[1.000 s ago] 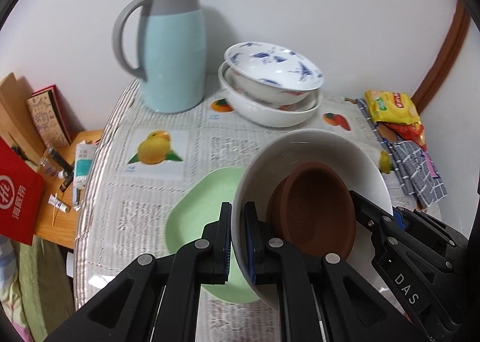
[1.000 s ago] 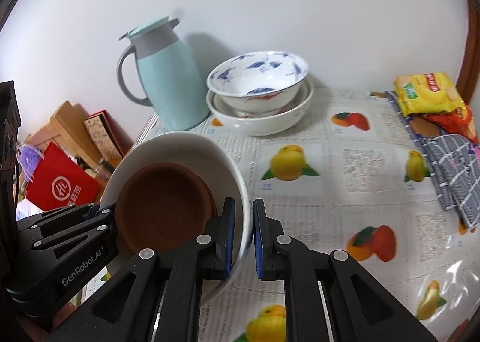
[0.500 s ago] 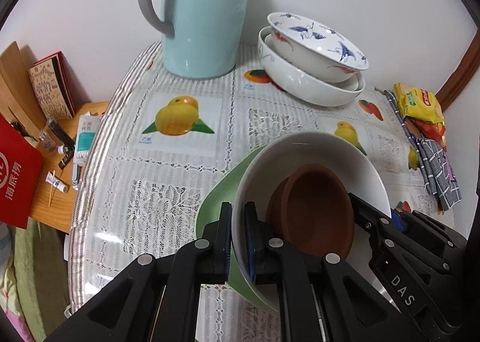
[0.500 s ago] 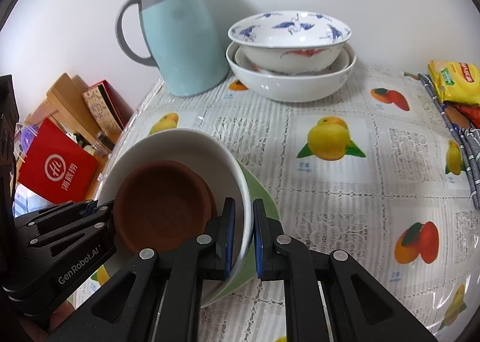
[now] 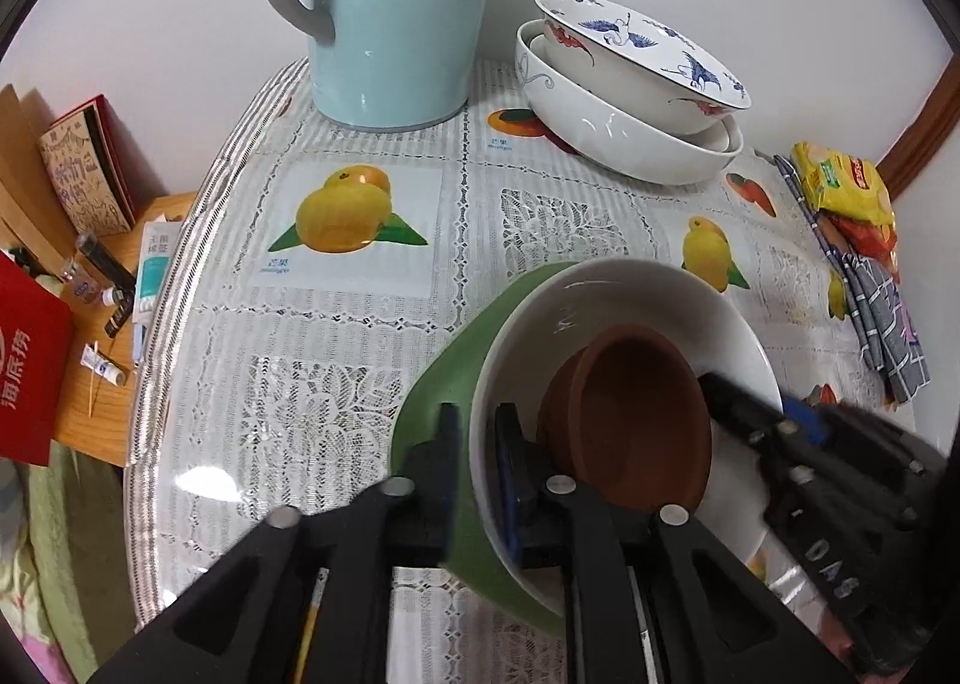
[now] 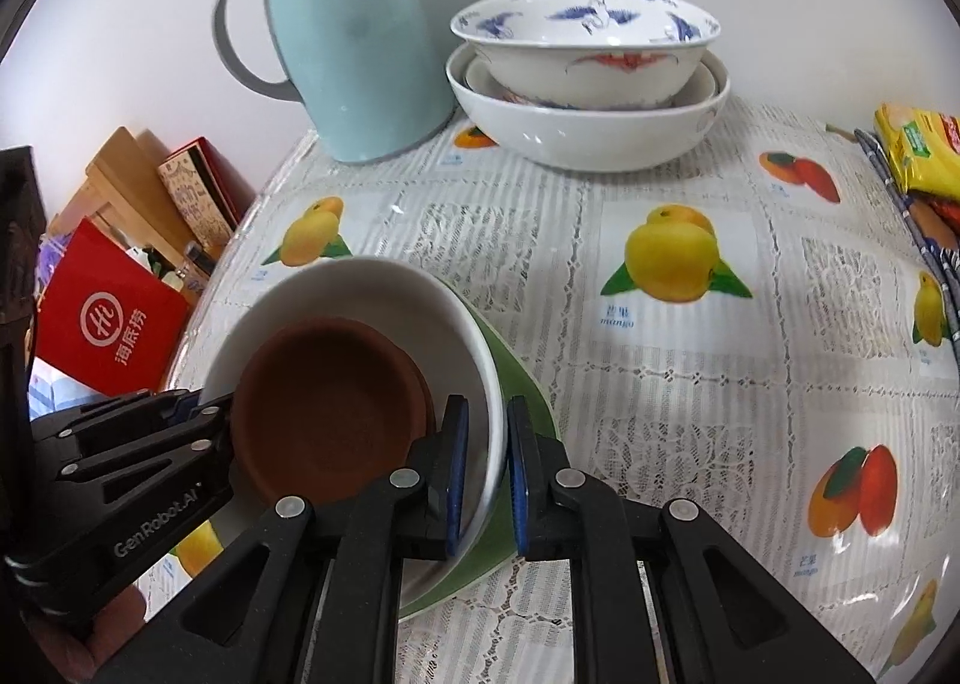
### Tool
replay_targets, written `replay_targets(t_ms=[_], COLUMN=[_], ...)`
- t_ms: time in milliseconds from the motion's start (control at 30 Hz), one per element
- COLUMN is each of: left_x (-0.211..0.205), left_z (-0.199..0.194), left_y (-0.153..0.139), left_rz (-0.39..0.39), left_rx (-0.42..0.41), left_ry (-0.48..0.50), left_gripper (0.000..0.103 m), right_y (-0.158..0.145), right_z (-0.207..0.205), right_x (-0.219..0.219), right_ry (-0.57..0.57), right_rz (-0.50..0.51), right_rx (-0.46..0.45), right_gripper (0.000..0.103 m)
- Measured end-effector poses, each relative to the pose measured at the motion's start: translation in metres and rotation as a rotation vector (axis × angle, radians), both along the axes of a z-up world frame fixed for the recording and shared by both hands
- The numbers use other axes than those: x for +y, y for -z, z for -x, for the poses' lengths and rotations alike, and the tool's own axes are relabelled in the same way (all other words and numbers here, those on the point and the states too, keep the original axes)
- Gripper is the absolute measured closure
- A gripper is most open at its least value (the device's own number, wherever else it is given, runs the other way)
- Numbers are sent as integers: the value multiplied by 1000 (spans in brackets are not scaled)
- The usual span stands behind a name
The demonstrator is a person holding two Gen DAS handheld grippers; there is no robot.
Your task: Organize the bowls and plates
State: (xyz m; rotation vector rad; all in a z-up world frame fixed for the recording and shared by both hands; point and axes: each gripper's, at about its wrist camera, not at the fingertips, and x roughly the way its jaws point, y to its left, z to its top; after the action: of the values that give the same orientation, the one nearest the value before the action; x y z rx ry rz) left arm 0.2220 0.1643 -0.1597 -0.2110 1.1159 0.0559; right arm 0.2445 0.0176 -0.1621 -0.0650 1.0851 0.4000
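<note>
White bowl (image 5: 606, 300) seated on green plate (image 5: 444, 384) — rim flanked, unpinched, by left tongs (image 5: 475, 444), just spread; right tongs (image 6: 487, 444) slack opposite.

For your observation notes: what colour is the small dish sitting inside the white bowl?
Reddish brown; the small dish shows best in the right wrist view.

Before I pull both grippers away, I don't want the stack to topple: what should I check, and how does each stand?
1. white bowl over green plate: ok.
2. brown bowl nested in white bowl: ok.
3. left gripper free of the rim: ok; its jaws have just been opening and a small gap shows.
4. right gripper free of the rim: cannot tell.
5. White bowl resting level: cannot tell.
6. Apart from blue jug and stacked bowls: ok.
</note>
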Motion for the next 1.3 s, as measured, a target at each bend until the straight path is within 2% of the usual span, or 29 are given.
replay_targets(t_ms=[100,400,533,600,667,767,833,900,967,1100,1167,1300], left_x=[3,4,-2,-7,-15,-29,-39,-50,-61,-82,-92,-108], left_z=[5,34,52,63,75,94,106,121,136,162,174,196], left_y=[-5,-37,-56,-65,-74,-90,-101,-113,-124,-143,-151,-162], left_rz=[-14,-49,-57,-61,-50,-44,-46,-43,-54,-73,-82,-100], left_rx=[-13,-71,-113,-129,-147,-180,-204,-234,-266,-314,-331,-379], left_ry=[-14,-27,-25,-21,-5,14,24,37,43,56,65,66], left_gripper=[81,60,48,47,38,38,38,33,20,19,14,8], right_y=[-8,-29,-50,-62,-76,-96,-107,-120,-130,-147,-153,-163], right_z=[3,28,49,62,76,97,111,128,141,166,178,204], right_x=[-3,-15,-24,-30,-37,-49,-58,-71,-83,-108,-119,-139], right_ry=[0,1,13,24,34,56,75,96,116,157,180,219], right_rz=[4,0,6,13,14,37,29,12,-3,-25,-21,-17], right_rx=[-21,-43,-81,-109,-146,-195,-216,-240,-250,-272,-288,-317], right_gripper=[82,80,69,63,59,55,41,36,35,35,35,16])
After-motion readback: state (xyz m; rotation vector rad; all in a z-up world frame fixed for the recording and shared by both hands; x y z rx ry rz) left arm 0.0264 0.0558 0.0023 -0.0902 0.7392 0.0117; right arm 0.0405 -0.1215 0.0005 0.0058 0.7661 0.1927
